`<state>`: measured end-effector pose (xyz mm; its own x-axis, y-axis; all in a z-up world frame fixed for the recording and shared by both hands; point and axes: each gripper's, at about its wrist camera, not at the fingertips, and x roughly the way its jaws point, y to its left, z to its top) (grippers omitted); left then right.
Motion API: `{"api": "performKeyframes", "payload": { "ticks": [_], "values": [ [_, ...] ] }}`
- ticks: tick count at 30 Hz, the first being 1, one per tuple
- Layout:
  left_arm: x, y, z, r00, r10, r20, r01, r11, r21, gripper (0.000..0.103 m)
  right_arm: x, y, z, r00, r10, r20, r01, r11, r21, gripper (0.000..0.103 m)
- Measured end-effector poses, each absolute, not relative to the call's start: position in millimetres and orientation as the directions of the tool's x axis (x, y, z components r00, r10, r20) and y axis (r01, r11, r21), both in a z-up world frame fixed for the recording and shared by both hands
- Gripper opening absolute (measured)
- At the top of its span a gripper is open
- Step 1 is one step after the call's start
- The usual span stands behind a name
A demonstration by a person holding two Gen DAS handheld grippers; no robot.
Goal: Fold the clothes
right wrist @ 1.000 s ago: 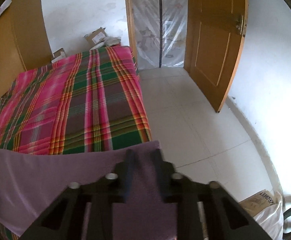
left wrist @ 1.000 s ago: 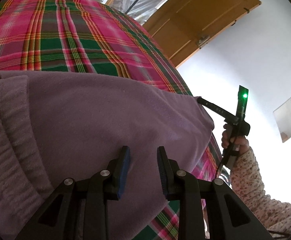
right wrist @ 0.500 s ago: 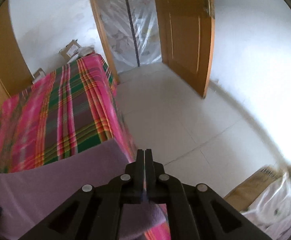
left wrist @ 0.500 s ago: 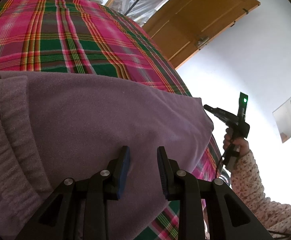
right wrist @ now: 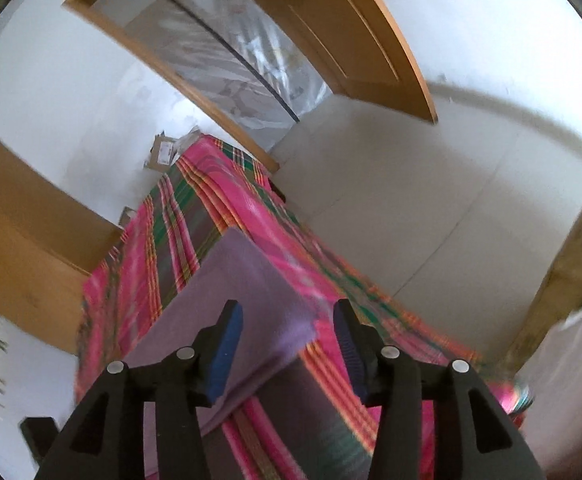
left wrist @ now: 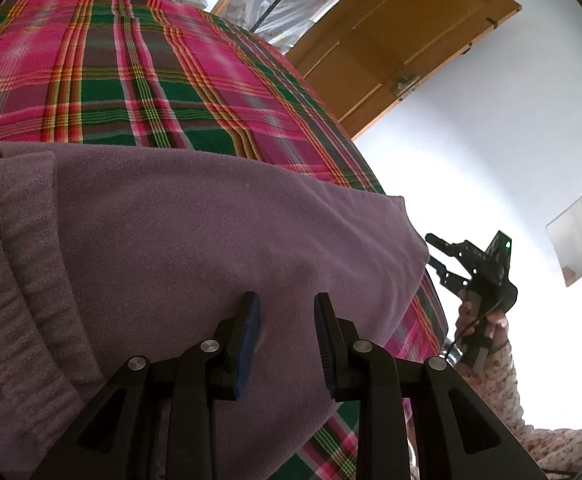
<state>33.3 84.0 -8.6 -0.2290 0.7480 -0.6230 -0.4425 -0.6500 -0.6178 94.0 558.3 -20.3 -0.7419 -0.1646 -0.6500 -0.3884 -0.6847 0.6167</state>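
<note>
The bed (left wrist: 139, 80), covered by a plaid sheet, carries the purple garment (left wrist: 179, 248), which is spread flat along its near edge, one corner close to the drop. If that corner is dragged, the garment could be pulled off onto the floor (right wrist: 411, 184). The left tool (left wrist: 285, 340) is held spread above the cloth, pinching nothing; the right tool (right wrist: 289, 344) is likewise spread and empty.
</note>
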Motion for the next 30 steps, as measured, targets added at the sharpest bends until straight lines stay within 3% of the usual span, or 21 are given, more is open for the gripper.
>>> {"api": "performKeyframes", "payload": {
  "ticks": [10,12,18,22,30],
  "values": [
    [32.5,84.4,-8.1,-0.230,0.742,-0.630,-0.436,-0.657,-0.615,0.029,88.3,560.2,-41.7,-0.753,-0.251,-0.608,-0.392,-0.571,0.722,0.050],
    [32.1,84.4,-8.2,-0.229,0.740,-0.632,-0.434,-0.659,-0.615,0.029,86.9,559.3,-40.3,-0.757,-0.245,-0.606,-0.392,-0.572,0.721,0.042],
    [32.3,85.3,-7.9,-0.230,0.737,-0.635,-0.432,-0.662,-0.612,0.029,84.2,559.3,-37.5,-0.755,-0.223,-0.616,-0.410,-0.572,0.710,0.037],
    [32.9,85.7,-7.6,-0.231,0.735,-0.637,-0.430,-0.665,-0.611,0.029,85.6,555.5,-29.4,-0.768,-0.171,-0.617,-0.409,-0.611,0.678,0.014],
    [32.8,87.2,-6.9,-0.233,0.729,-0.643,-0.423,-0.672,-0.608,0.029,80.8,534.2,-2.4,-0.790,-0.077,-0.609,-0.362,-0.742,0.564,0.009]
  ]
}}
